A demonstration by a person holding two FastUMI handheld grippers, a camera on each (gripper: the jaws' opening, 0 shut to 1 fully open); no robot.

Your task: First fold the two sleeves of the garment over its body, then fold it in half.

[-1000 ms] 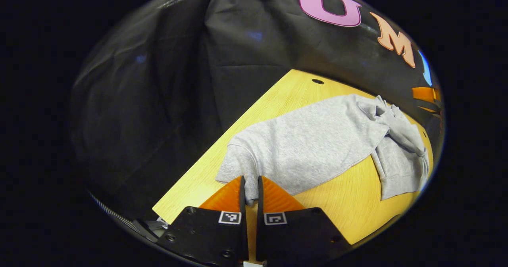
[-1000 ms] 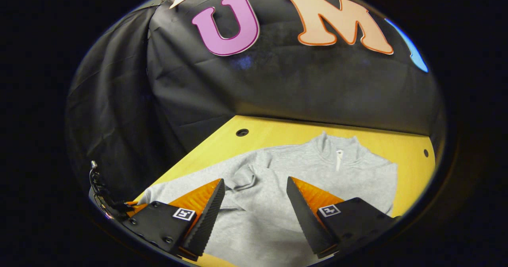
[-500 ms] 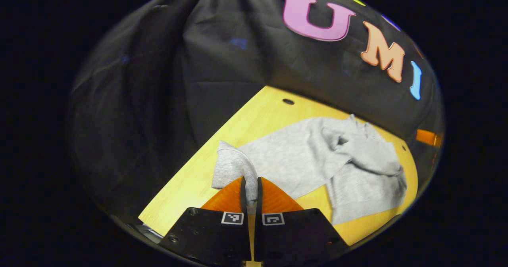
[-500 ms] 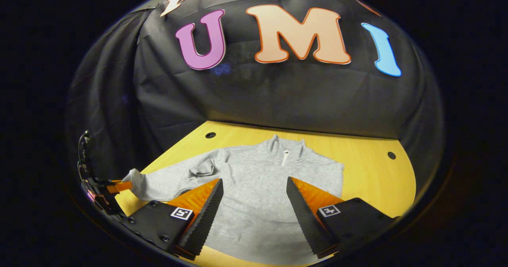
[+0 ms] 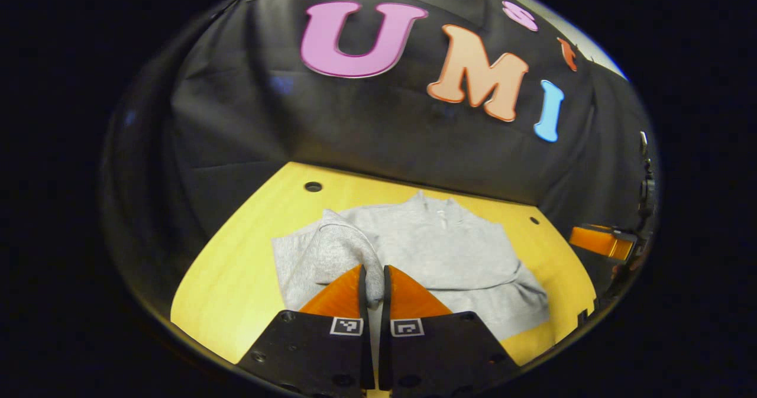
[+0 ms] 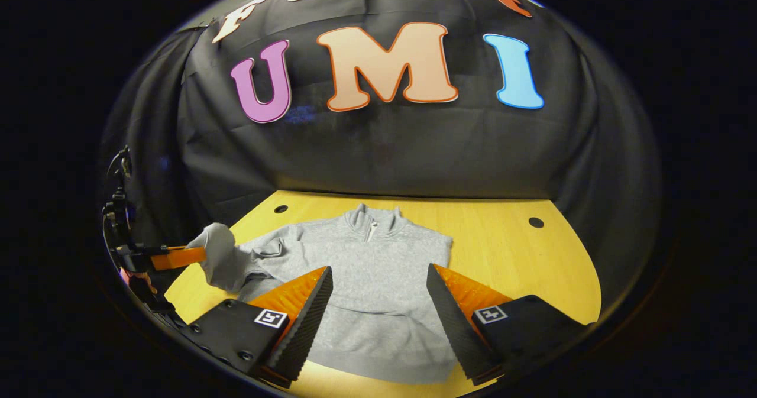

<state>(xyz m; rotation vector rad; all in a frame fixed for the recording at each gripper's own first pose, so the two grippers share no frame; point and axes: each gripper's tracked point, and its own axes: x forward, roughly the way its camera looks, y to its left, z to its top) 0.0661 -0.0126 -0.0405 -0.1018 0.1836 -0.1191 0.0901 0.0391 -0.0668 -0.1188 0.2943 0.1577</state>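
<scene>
1. While the left gripper (image 5: 374, 282) stays out of contact with the table, its fingers are clenched on the cuff of the left sleeve (image 5: 337, 250), which hangs lifted off the sweatshirt (image 6: 366, 274) at its left side. I'd worry the cuff slips out if the pull goes too sharp, because the hold looks to be on a thin edge of cloth.
2. The sweatshirt lies flat on the yellow table (image 6: 508, 250), collar (image 6: 374, 219) toward the black wall and hem toward me. If the sleeve is dragged rather than carried over, I think the whole body could slide or bunch at the left shoulder, leaving a crooked fold.
3. The right gripper (image 6: 378, 294) hovers over the lower middle of the sweatshirt, released, fingers spread wide with nothing between them. It pins nothing down, so nothing steadies the body against that pull.
4. To the right of the sweatshirt I see no sleeve lying out on the table; it seems already tucked over the body. A careless swing of the left sleeve might disturb it.
5. On the sweatshirt I can read no brand or label. The small square markers on the grippers are patterns, not words.
</scene>
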